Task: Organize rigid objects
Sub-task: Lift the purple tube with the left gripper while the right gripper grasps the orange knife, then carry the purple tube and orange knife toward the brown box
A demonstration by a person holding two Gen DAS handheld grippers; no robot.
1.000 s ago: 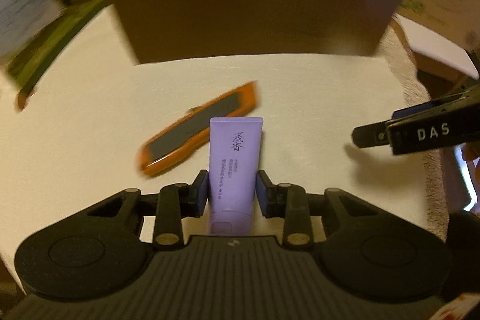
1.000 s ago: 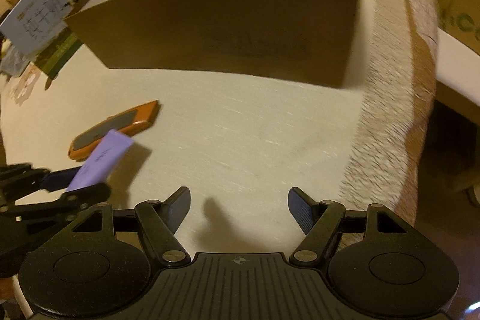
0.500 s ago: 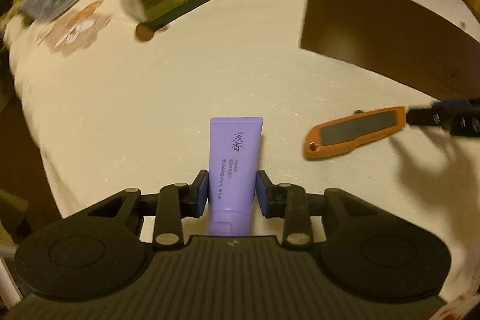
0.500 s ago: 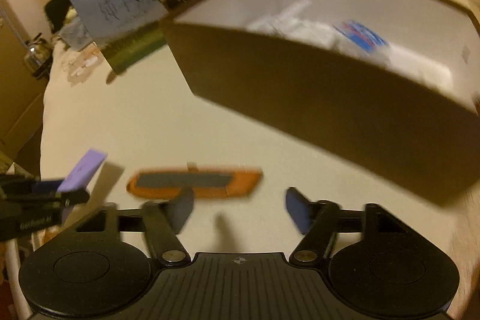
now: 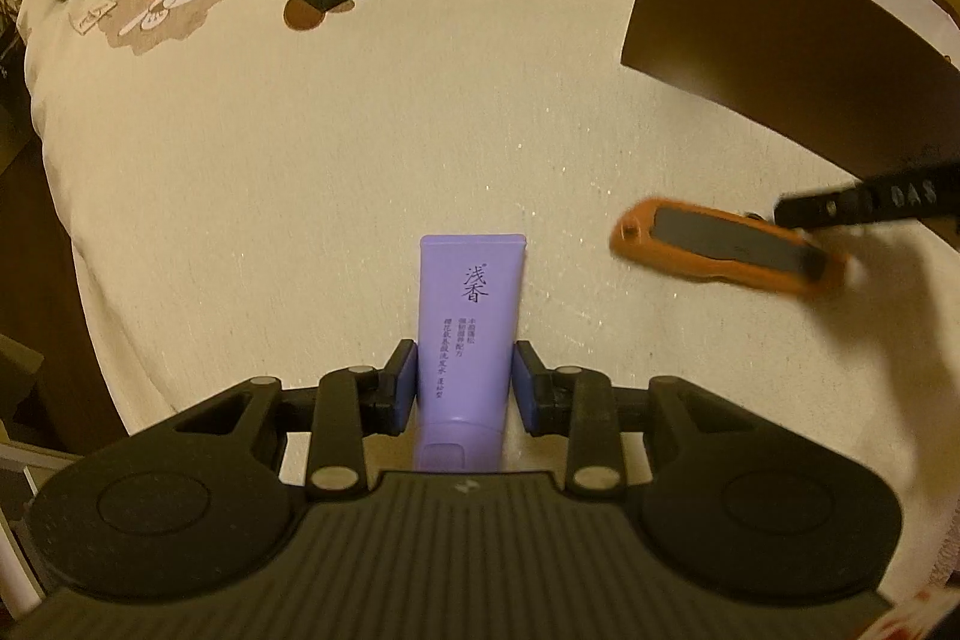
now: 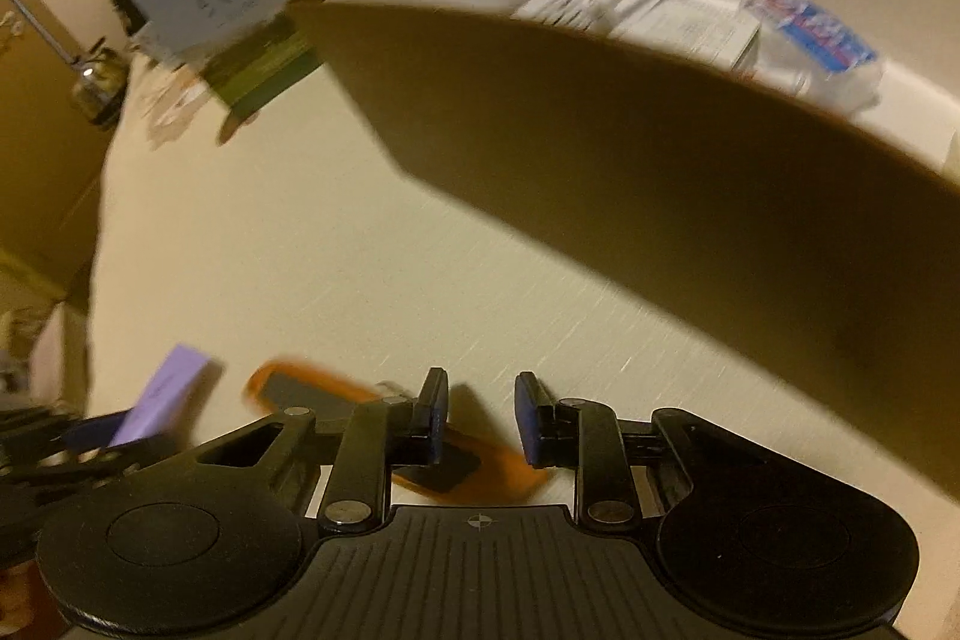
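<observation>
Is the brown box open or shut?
Open: the brown box has no lid on top, and white packages show inside it.

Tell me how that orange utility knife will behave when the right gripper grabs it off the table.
The orange utility knife looks stiff: a hard casing with a dark inset panel. It lies flat on the tablecloth, so it should slide rather than roll. The right gripper straddles one end, so the long body may swing or droop when lifted.

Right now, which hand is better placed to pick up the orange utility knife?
Right. The right tool hangs directly over the orange utility knife with its jaws apart, while the left tool is already clamped on the purple tube.
</observation>
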